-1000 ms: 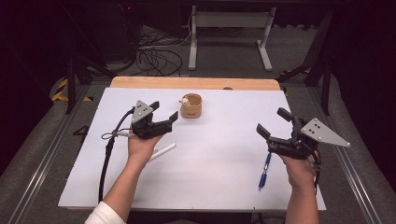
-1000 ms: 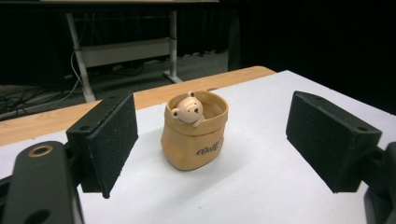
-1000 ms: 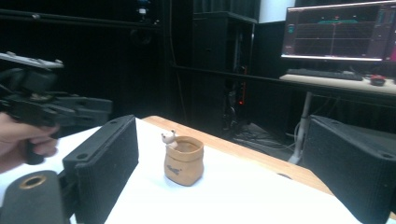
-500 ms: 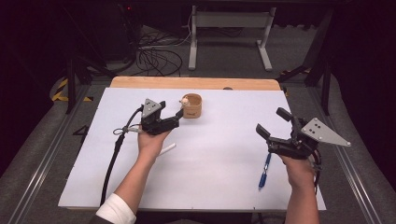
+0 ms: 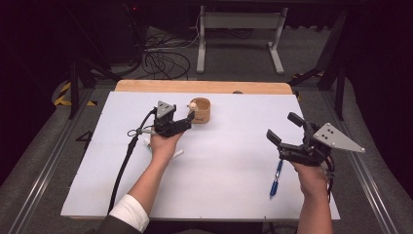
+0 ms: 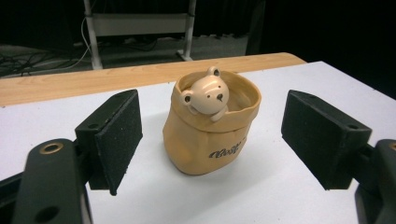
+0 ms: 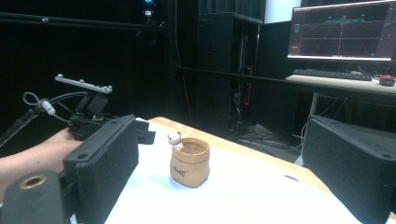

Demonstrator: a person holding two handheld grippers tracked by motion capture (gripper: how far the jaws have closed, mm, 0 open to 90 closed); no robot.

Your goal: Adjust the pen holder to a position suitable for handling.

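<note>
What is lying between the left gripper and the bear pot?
Nothing: in the left gripper view, bare white table separates the open left gripper from the bear pot.

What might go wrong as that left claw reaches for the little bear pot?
The bear pot looks soft and baggy, so the open left gripper, whose jaws have just been closing slightly, may crumple or tip it. A white pen lies under that hand and could get nudged and roll.
</note>
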